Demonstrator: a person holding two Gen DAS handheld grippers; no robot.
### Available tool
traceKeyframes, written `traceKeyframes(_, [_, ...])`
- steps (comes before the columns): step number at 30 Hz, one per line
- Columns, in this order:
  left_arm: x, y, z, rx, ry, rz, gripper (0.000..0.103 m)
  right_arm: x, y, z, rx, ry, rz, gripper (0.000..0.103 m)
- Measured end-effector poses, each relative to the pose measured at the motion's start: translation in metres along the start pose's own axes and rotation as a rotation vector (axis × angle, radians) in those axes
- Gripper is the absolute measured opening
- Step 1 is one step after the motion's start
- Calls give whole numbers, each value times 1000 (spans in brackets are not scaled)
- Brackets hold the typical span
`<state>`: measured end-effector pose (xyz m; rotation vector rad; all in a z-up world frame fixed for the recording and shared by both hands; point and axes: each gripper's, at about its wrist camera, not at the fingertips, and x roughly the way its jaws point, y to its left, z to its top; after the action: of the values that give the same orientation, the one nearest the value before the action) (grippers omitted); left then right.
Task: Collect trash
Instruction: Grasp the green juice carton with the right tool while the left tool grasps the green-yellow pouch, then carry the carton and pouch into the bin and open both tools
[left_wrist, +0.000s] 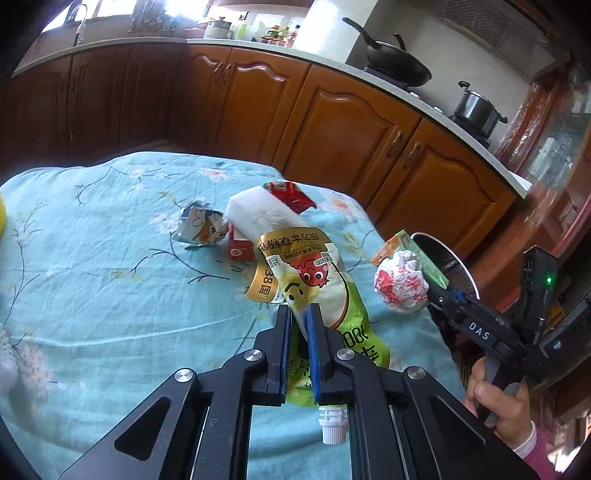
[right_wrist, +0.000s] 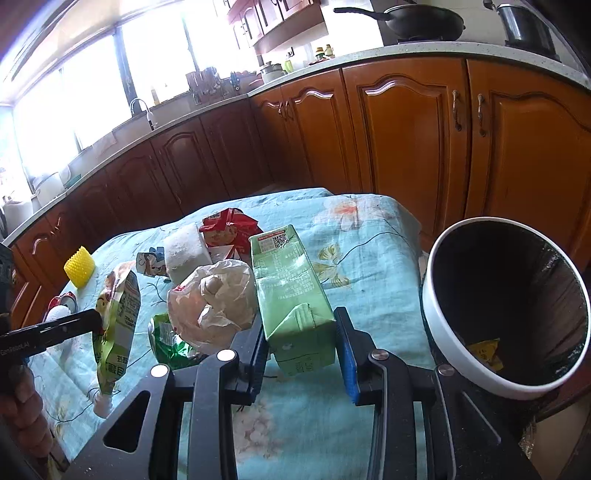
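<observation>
Two grippers work over a blue floral-cloth counter (right_wrist: 369, 236). Nearest, the left gripper (left_wrist: 298, 308) has its blue pads pinched tight on a green spouted pouch (left_wrist: 314, 280), lifted, its white cap hanging down. The right gripper (right_wrist: 301, 341) stands wide, a green carton (right_wrist: 291, 291) between its fingers, apparently not clamped. Just left of the carton lies a crumpled paper wad (right_wrist: 214, 299). Right of the counter stands a white-rimmed trash bin (right_wrist: 506, 310) holding a yellow scrap. Farther back lie a white block (right_wrist: 184, 251) and red wrapper (right_wrist: 229, 229).

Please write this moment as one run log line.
left hand-held gripper: shut on spout pouch | right hand-held gripper: open around green carton | bin: nearby
</observation>
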<state>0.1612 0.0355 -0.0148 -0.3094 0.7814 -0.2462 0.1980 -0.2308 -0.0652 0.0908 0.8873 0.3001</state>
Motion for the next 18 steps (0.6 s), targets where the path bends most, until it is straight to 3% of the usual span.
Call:
traceKeyframes(5, [-7, -21, -4, 46, -2, -49, 7, -18, -2, -9, 6, -11, -47, 34])
traceKeyframes(7, [-6, -27, -6, 58, 4, -58, 7, -21, -4, -15, 24, -2, -9, 34])
traceKeyframes(18, [0, -37, -10, 67, 28, -59, 7, -20, -18, -44, 93, 79, 30, 40])
